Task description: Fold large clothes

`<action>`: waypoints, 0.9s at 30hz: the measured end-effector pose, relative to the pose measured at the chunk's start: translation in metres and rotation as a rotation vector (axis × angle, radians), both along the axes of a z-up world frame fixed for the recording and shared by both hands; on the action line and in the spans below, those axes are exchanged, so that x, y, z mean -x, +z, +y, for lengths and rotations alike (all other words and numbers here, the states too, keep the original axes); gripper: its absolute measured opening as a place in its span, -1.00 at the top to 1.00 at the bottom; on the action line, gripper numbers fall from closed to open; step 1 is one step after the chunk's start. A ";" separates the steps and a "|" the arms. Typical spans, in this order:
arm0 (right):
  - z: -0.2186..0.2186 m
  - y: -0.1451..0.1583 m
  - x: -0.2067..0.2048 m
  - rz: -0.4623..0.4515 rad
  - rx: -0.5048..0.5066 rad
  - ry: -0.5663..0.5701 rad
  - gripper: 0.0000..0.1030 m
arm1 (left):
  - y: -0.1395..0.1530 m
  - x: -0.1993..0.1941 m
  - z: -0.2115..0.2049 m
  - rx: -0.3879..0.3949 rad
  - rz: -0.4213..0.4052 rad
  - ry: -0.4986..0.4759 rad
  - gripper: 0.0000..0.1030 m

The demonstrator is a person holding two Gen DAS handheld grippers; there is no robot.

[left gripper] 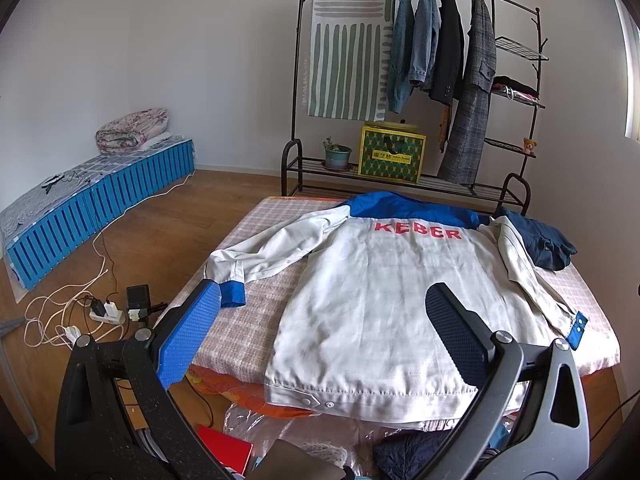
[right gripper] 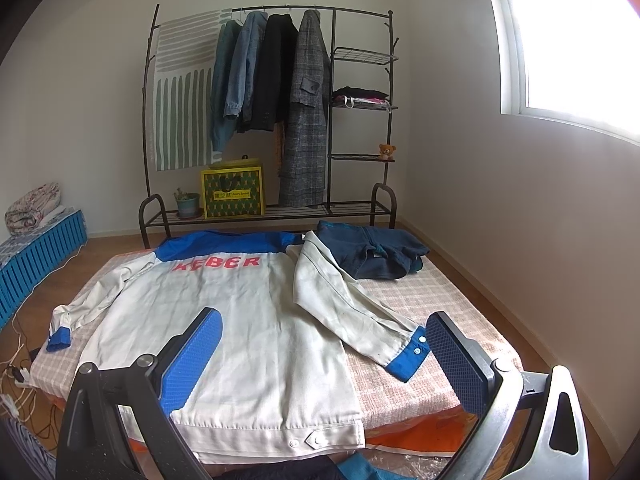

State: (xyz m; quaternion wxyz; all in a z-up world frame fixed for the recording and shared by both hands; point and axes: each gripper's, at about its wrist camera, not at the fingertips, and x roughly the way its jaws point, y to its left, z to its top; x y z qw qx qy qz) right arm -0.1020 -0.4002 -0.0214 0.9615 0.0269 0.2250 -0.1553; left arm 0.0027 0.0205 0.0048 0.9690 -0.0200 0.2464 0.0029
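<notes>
Still flat: white-and-blue cotton jacket (right gripper: 240, 320) on checked mattress (right gripper: 440, 300).
Left gripper (left gripper: 324, 320): wide, empty.
Right gripper (right gripper: 320, 344): wide, empty.
Risk: hem overhangs near edge; a one-sided pull may drag it off.

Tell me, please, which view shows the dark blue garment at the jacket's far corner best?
The right wrist view: the dark blue garment lies whole and fairly central beside the jacket. The left wrist view shows it smaller, pushed toward the distorted right side.
</notes>
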 end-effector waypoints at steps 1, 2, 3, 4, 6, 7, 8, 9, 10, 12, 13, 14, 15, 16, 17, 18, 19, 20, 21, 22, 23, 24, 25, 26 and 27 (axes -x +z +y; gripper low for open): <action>0.000 0.000 0.000 0.001 -0.001 0.001 -0.99 | 0.000 0.000 0.000 0.001 0.001 -0.001 -1.00; -0.001 0.000 0.000 0.001 -0.002 0.001 -0.99 | 0.000 0.000 0.000 0.001 0.000 -0.002 -1.00; -0.001 0.000 -0.001 0.002 -0.002 0.001 -0.99 | 0.000 0.000 0.000 0.000 0.000 -0.001 -1.00; 0.000 0.000 -0.001 0.002 -0.002 0.001 -0.99 | 0.000 0.000 0.000 0.000 0.000 0.001 -1.00; -0.001 0.000 0.000 0.002 -0.001 0.001 -0.99 | -0.001 0.000 -0.001 0.002 -0.001 0.000 -1.00; -0.001 0.000 -0.001 0.002 -0.001 0.001 -0.99 | -0.001 0.000 0.001 0.001 -0.001 0.001 -1.00; -0.001 0.000 -0.001 0.003 -0.001 0.002 -0.99 | -0.001 0.000 0.001 0.001 -0.001 0.002 -1.00; -0.001 0.000 -0.001 0.003 0.000 0.003 -0.99 | -0.001 0.000 0.002 0.001 -0.001 0.003 -1.00; -0.001 0.000 -0.001 0.003 0.000 0.003 -0.99 | -0.001 0.000 0.002 0.001 -0.001 0.003 -1.00; 0.000 0.001 -0.003 0.005 0.001 0.004 -0.99 | -0.001 0.000 0.002 0.000 -0.001 0.003 -1.00; 0.001 0.001 -0.003 0.006 0.001 0.006 -0.99 | -0.001 0.000 0.003 0.000 0.000 0.003 -1.00; 0.001 0.001 -0.003 0.006 0.002 0.006 -0.99 | -0.002 -0.001 0.005 0.000 0.002 0.006 -1.00; 0.001 0.001 -0.004 0.008 0.003 0.008 -0.99 | -0.002 -0.001 0.007 0.001 0.002 0.009 -1.00; 0.003 0.001 -0.005 0.009 0.004 0.009 -0.99 | -0.002 -0.001 0.009 0.001 0.003 0.011 -1.00; 0.004 0.001 -0.006 0.011 0.004 0.011 -0.99 | -0.003 -0.001 0.011 -0.001 0.004 0.014 -1.00; 0.006 0.001 -0.008 0.011 0.002 0.015 -0.99 | -0.004 -0.001 0.013 -0.003 0.004 0.020 -1.00; 0.007 0.001 -0.009 0.011 0.001 0.020 -0.99 | -0.010 -0.002 0.018 -0.003 0.002 0.029 -1.00; 0.008 0.001 -0.010 0.011 0.001 0.023 -0.99 | -0.015 -0.006 0.023 -0.001 0.001 0.041 -1.00; 0.010 0.001 -0.012 0.010 0.003 0.025 -0.99 | -0.016 -0.009 0.027 0.001 -0.001 0.051 -1.00; 0.011 0.000 -0.014 0.011 0.003 0.027 -0.99 | -0.018 -0.012 0.031 0.004 -0.002 0.060 -1.00; 0.012 -0.001 -0.017 0.013 0.000 0.033 -0.99 | -0.020 -0.018 0.036 0.004 -0.006 0.075 -1.00; 0.013 -0.002 -0.019 0.017 -0.005 0.038 -0.99 | -0.022 -0.022 0.040 0.000 -0.012 0.095 -1.00; 0.014 -0.003 -0.021 0.019 -0.010 0.043 -0.99 | -0.023 -0.025 0.046 -0.005 -0.020 0.117 -1.00; 0.014 -0.005 -0.023 0.021 -0.015 0.045 -0.99 | -0.025 -0.030 0.054 -0.008 -0.026 0.140 -1.00; 0.014 -0.006 -0.026 0.024 -0.020 0.047 -0.99 | -0.026 -0.034 0.061 -0.007 -0.025 0.154 -1.00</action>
